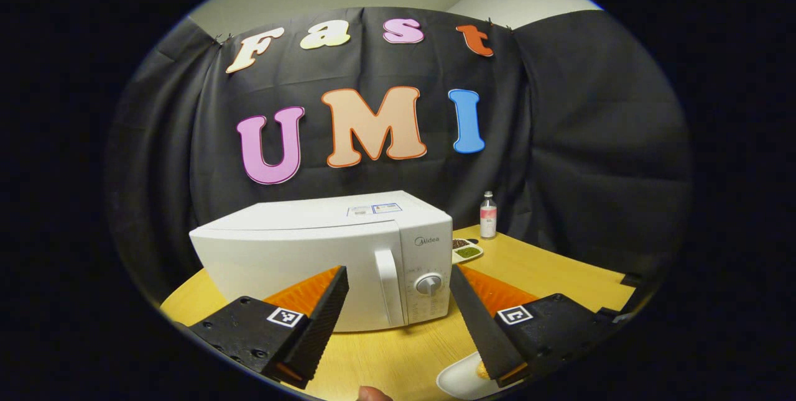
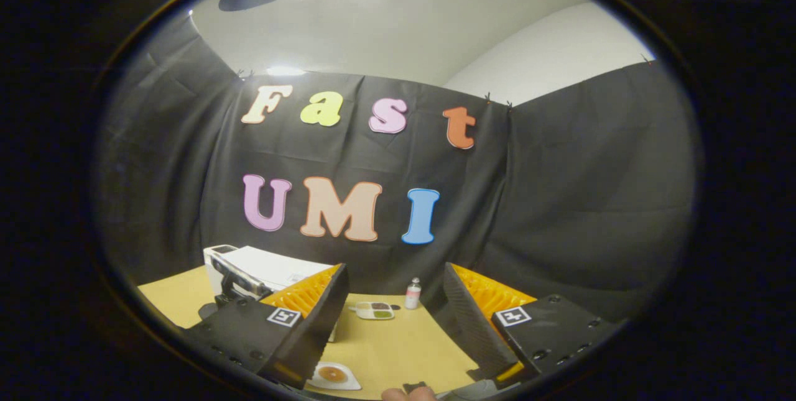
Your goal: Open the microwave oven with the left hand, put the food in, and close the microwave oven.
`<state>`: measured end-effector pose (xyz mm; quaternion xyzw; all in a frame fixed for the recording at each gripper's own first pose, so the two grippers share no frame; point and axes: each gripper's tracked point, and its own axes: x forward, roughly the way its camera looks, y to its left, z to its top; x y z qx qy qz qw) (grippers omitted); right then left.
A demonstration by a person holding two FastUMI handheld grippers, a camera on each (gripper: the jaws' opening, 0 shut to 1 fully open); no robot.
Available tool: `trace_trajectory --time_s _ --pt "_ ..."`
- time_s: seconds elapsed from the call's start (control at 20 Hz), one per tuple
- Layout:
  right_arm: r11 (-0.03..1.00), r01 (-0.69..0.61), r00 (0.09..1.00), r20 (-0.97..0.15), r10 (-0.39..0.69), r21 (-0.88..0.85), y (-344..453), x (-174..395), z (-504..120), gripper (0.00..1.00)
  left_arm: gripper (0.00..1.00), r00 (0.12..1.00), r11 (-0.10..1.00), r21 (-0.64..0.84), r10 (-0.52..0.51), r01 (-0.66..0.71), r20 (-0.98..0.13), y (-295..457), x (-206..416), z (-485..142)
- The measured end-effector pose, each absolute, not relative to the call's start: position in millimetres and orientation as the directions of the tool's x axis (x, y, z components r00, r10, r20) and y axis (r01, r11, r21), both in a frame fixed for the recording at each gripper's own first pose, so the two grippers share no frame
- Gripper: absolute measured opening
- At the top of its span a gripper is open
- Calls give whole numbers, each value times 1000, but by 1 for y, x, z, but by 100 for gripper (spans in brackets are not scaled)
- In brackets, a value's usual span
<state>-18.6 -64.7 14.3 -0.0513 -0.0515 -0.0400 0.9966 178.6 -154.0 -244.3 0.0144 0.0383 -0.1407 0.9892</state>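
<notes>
Fingers of the left gripper (image 1: 398, 320) are standing wide apart at the bottom of the left gripper view, framing the upright white door handle (image 1: 387, 286) of the shut white box-shaped microwave oven (image 1: 323, 258) at centre frame, not touching it. Opening is just beginning, I judge; next the left gripper should be closing in on that handle and pulling. Meanwhile the right gripper (image 2: 395, 320), also spread and holding nothing, is hovering over the white plate of brown food (image 2: 333, 376) at the lower edge of the right gripper view.

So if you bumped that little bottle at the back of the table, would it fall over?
Probably, yes. The bottle stands upright, tall and narrow on a small base, so a sideways nudge would likely tip it. It looks rounded, so once down it might roll on the smooth wooden table. It seems small, so likely light, though how full it is can't be told.
</notes>
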Motion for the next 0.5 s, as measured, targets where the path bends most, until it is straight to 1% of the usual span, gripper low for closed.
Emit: trace_trajectory --time_s 0.2,0.5 --pt "988 123 991 63 -118 -97 -81 -26 5 97 97 961 969 8 -244 247 -131 -155 209 -284" --pt "975 160 987 48 -154 -156 -94 -38 4 96 97 959 974 -17 -223 224 -174 -162 245 -311"
